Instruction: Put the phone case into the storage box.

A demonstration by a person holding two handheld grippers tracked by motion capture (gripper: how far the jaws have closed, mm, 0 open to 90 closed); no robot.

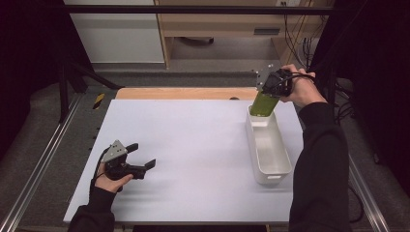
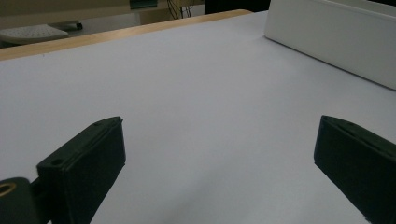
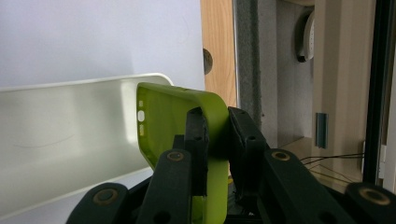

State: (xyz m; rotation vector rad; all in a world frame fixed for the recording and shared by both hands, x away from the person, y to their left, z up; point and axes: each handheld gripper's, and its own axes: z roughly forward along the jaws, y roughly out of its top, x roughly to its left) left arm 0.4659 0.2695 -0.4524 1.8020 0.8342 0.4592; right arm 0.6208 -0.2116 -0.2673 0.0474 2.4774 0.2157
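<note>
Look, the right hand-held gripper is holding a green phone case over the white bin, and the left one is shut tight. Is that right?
Not quite. The left hand-held gripper is open, its jaws wide apart in the left gripper view. The right hand-held gripper does hold the green phone case over the white bin.

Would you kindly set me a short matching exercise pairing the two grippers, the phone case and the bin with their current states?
Things:
1. left gripper
2. right gripper
3. green phone case
4. white bin

States:
A. stands on the table's right side, nothing lying on its visible floor
B. fingers wide apart, holding nothing, low over the table
C. held above the bin's far end
D. shut on the case's edge

Pairs: 1-B, 2-D, 3-C, 4-A
</note>
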